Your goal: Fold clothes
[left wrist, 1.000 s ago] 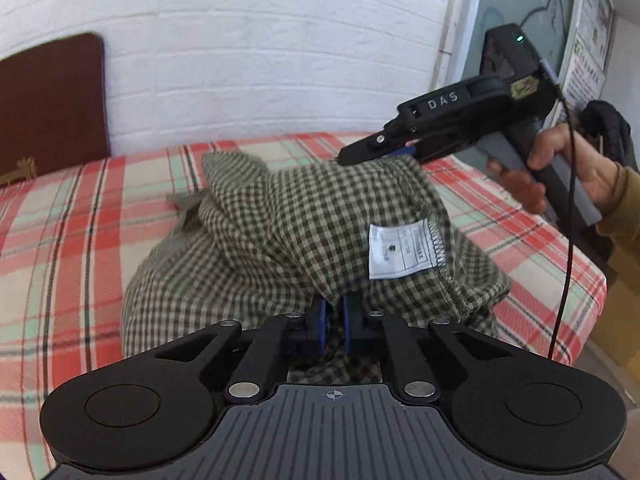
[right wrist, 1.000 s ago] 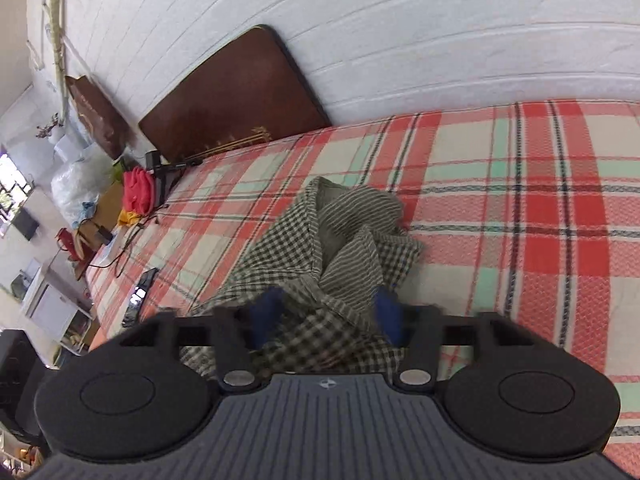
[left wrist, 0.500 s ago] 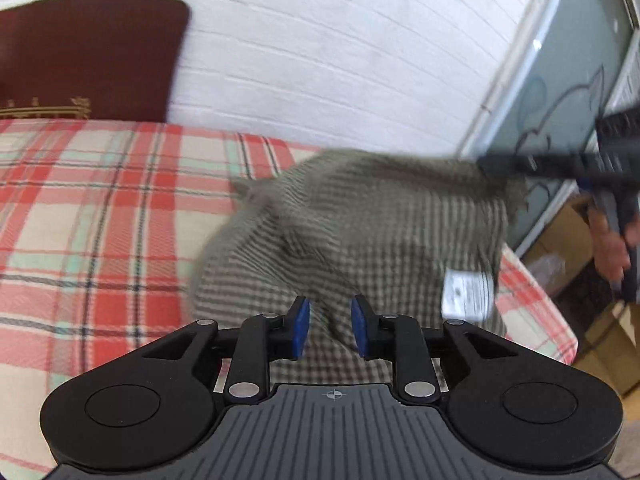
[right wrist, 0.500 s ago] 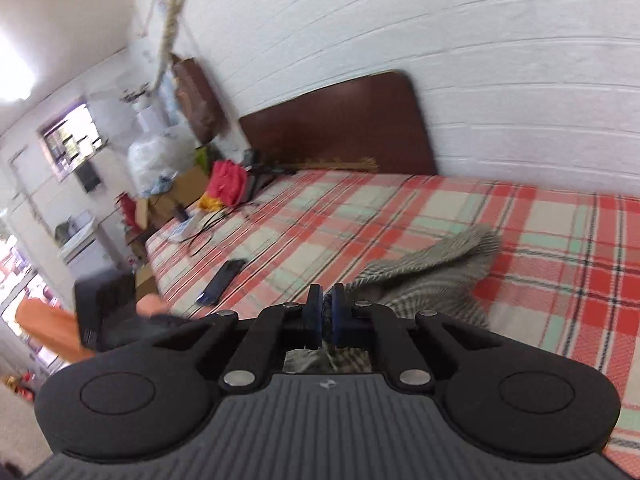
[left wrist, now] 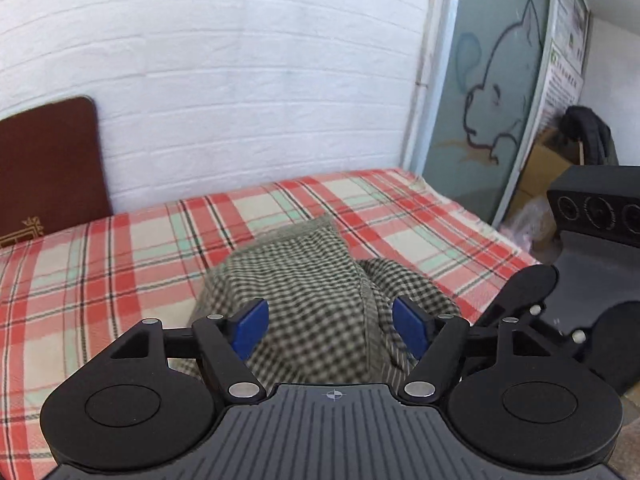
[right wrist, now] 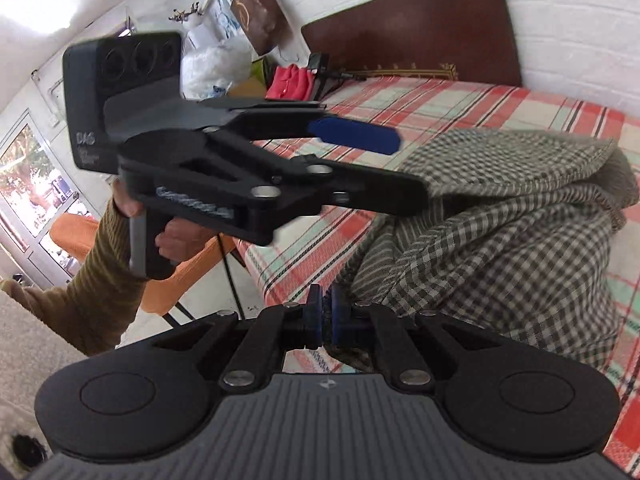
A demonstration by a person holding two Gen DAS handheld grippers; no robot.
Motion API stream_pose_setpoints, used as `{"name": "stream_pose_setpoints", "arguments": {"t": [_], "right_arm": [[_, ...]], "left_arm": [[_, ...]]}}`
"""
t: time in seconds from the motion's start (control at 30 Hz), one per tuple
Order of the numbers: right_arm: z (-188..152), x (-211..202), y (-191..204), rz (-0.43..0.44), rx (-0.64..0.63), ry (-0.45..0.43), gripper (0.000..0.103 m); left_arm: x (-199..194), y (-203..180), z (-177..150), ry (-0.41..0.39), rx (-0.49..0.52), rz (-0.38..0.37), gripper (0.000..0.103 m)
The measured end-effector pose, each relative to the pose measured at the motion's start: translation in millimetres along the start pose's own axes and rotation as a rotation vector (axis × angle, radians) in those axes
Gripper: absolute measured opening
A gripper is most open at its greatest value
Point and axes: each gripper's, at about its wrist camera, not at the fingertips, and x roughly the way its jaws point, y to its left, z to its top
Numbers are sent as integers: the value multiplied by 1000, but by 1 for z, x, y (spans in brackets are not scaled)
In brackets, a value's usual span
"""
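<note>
Nearest in the right wrist view, the right gripper has its blue pads pressed together, and the edge of the olive-and-cream gingham garment runs down to them; it looks pinched there, though the cloth between the pads is mostly hidden. In the left wrist view the left gripper stands with its blue pads spread wide and nothing between them, poised over the same rumpled cloth.

The garment lies in a loose, creased heap near the edge of the red, green and cream plaid bedspread, not flat and not squared.

My judgement: the step in hand is getting a second hold so the piece can be spread. To do it well, keep the right clamp firm and low, bring the left pads down onto one hem or corner only, not a bunched ridge of several layers, and close fully before pulling. Then draw the two grips apart evenly until the fabric goes taut.

Beyond stand the dark brown padded headboard and the white painted brick wall.
</note>
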Motion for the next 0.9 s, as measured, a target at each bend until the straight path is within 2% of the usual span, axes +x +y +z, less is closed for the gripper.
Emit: {"name": "stream_pose_setpoints", "arguments": {"t": [0.07, 0.1, 0.13, 0.17, 0.23, 0.4, 0.5, 0.53, 0.57, 0.63, 0.8, 0.9], "right_arm": [[-1, 0, 0, 0, 1, -6, 5], [-2, 0, 0, -1, 2, -9, 5], [-3, 0, 0, -1, 2, -12, 5], [-3, -1, 0, -1, 3, -15, 5], [-4, -1, 0, -2, 4, -21, 5], [-8, -1, 0, -3, 7, -36, 8], [-5, -15, -4, -2, 25, -96, 17], [-4, -21, -5, -3, 32, -122, 25], [-2, -28, -6, -13, 34, -150, 40], [2, -40, -8, -58, 28, -206, 51], [24, -44, -26, -218, 37, -244, 53], [38, -32, -44, -258, 76, -223, 59]], "left_arm": [[9, -2, -2, 18, 1, -5, 76], [13, -1, -4, 27, 1, 5, 50], [16, 0, -6, 37, -6, 15, 17], [19, 4, -7, 50, -25, 23, 9], [17, 12, -11, 44, -64, 34, 3], [-13, 23, -21, -38, -132, 126, 2], [-36, 29, -31, -85, -179, 198, 0], [-44, 32, -36, -99, -199, 227, 0], [-50, 35, -42, -109, -224, 256, 0], [-60, 45, -56, -117, -290, 282, 0], [-61, 64, -96, -43, -403, 342, 0], [-56, 69, -114, 10, -430, 327, 0]]}}
